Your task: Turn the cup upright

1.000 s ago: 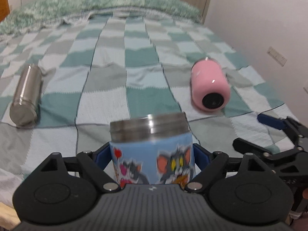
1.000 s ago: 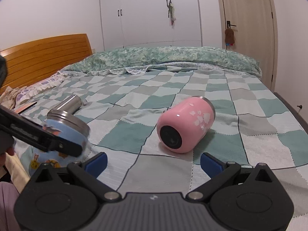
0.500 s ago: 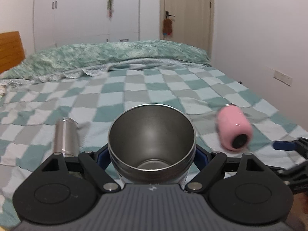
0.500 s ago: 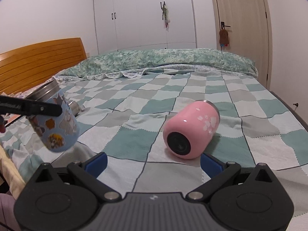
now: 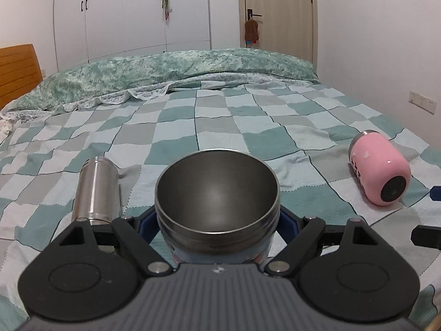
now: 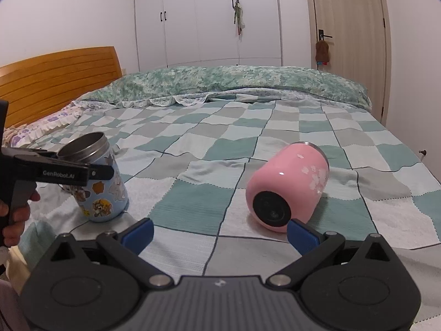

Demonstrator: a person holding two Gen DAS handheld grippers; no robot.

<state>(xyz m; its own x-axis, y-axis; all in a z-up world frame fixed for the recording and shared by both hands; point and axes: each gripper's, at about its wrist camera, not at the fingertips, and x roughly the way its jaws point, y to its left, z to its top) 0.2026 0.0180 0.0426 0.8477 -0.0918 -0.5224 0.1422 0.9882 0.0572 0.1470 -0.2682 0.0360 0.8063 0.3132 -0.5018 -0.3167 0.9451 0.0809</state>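
My left gripper (image 5: 216,227) is shut on a blue cartoon-sticker cup (image 5: 217,201) with a steel rim. The cup's mouth faces up, tilted slightly, and its base touches the bedspread near the bed's front edge; it also shows in the right wrist view (image 6: 96,179). A pink cup (image 6: 286,187) lies on its side, black base toward me; it also shows in the left wrist view (image 5: 379,168). My right gripper (image 6: 220,234) is open and empty, just in front of the pink cup. A steel cup (image 5: 96,190) lies on its side at the left.
The cups are on a bed with a green-and-grey checked bedspread (image 6: 220,149). A green patterned quilt (image 5: 165,71) lies along the far side. A wooden headboard (image 6: 55,82) is at the left, a wall at the right.
My left gripper turned the blue cup from lying sideways to mouth-up and lowered it onto the bedspread. My right gripper moved slightly closer to the pink cup.
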